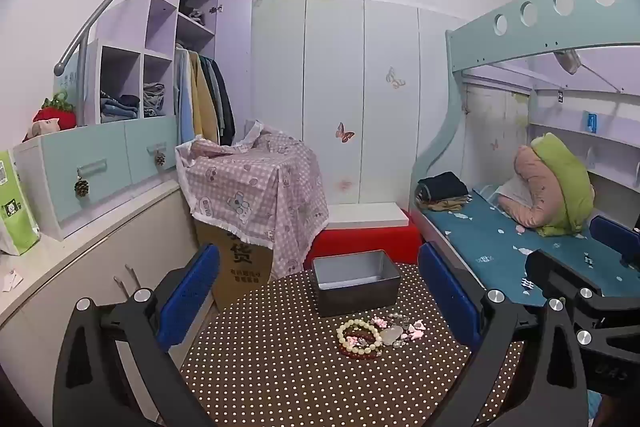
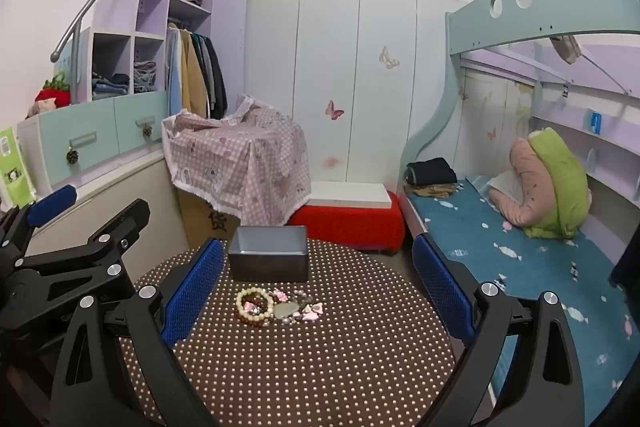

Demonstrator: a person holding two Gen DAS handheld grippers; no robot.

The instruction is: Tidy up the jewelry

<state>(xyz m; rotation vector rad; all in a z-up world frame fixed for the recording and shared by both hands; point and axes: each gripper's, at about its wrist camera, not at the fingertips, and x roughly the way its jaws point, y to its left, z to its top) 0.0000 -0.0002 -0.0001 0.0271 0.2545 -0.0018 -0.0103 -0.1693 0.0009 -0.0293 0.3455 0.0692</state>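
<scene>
A pile of jewelry [image 1: 374,335] lies on a round brown polka-dot table [image 1: 280,379]: a cream bead bracelet [image 1: 345,337], dark red beads, pink pieces and a pale stone. Behind it stands an empty grey metal box [image 1: 356,281]. My left gripper [image 1: 320,291] is open, held above the table short of the pile. In the right wrist view the pile [image 2: 276,307] and the box [image 2: 269,259] lie ahead, and my right gripper [image 2: 318,283] is open and empty. Each gripper shows at the edge of the other's view.
A cardboard box under a pink checked cloth [image 1: 256,183] stands behind the table. A red bench [image 1: 360,239] with a white board is by the wardrobe. A bunk bed [image 1: 520,239] is at right, cabinets [image 1: 80,259] at left.
</scene>
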